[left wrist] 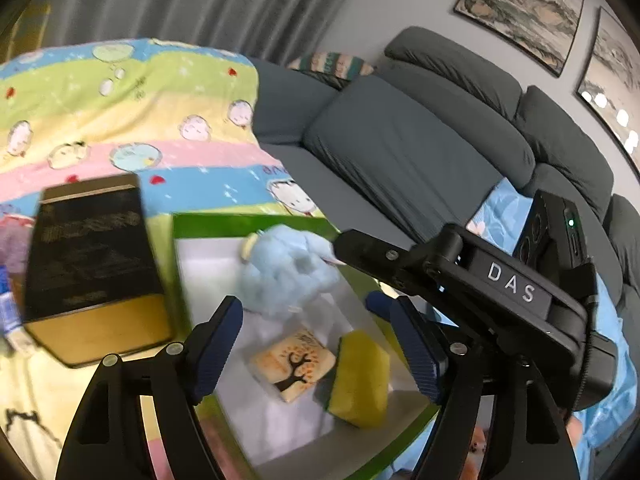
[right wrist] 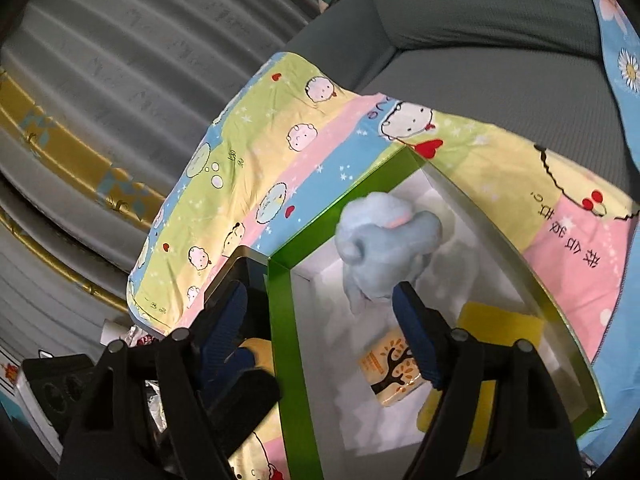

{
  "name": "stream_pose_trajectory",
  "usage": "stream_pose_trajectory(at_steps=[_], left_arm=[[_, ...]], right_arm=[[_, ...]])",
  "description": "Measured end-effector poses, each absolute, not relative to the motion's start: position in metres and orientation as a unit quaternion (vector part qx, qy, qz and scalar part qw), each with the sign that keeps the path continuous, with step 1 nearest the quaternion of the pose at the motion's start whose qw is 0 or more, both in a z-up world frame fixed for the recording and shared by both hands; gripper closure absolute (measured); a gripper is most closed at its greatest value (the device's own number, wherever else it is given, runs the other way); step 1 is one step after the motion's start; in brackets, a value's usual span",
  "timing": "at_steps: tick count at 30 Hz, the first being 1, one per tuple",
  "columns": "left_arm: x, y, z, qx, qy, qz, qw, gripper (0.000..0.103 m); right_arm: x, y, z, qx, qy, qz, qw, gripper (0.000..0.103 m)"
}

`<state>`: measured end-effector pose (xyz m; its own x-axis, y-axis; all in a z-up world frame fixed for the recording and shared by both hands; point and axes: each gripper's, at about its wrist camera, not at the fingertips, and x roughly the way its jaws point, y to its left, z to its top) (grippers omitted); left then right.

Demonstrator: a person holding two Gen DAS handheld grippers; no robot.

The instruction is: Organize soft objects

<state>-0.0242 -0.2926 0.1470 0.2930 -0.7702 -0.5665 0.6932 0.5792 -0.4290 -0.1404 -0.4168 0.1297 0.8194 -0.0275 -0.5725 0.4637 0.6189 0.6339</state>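
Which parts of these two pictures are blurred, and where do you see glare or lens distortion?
Left wrist view: the black box is smeared by motion blur, the blue plush toy is soft; bright glare spots sit on a framed picture. Right wrist view: the curtain bends strongly from fisheye distortion; the green box stays fairly sharp.

One plush toy (left wrist: 288, 268), one sponge (left wrist: 360, 380) (yellow)

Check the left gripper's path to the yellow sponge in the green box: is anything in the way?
Nothing visible blocks it. The left gripper hangs open over the green box, and the yellow sponge lies uncovered below its fingers. The tissue pack lies close beside the sponge; the blue plush toy sits farther back.
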Motion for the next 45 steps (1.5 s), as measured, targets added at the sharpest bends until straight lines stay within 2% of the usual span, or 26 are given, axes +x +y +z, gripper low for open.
stream_pose_trajectory(at_steps=[7,14,19,24,28,36,45], left_arm=[[-0.019,-0.236,0.164,-0.062,0.377,-0.399,0.833,0.021],[-0.009,-0.150,0.169,-0.118,0.414,-0.331,0.839,0.021],[-0.008,-0.083,0.168,-0.103,0.412,-0.236,0.874,0.019],[-0.001,-0.012,0.136,-0.119,0.409,-0.150,0.892,0.018],[0.012,0.024,0.107,-0.121,0.451,-0.074,0.881,0.018],[0.018,0.071,0.112,-0.143,0.431,-0.024,0.891,0.018],[0.019,0.103,0.112,-0.154,0.425,0.006,0.892,0.018]], right_arm=[[-0.145,-0.399,0.144,0.389,0.261,-0.150,0.871,0.018],[-0.137,-0.369,0.159,0.358,0.255,-0.133,0.888,0.008],[-0.126,-0.343,0.169,0.325,0.260,-0.114,0.902,0.004],[-0.114,-0.314,0.173,0.294,0.268,-0.089,0.913,0.004],[-0.100,-0.287,0.164,0.275,0.294,-0.068,0.913,0.004],[-0.068,-0.243,0.143,0.217,0.350,-0.057,0.909,0.004],[-0.059,-0.198,0.142,0.166,0.358,-0.038,0.918,0.004]])
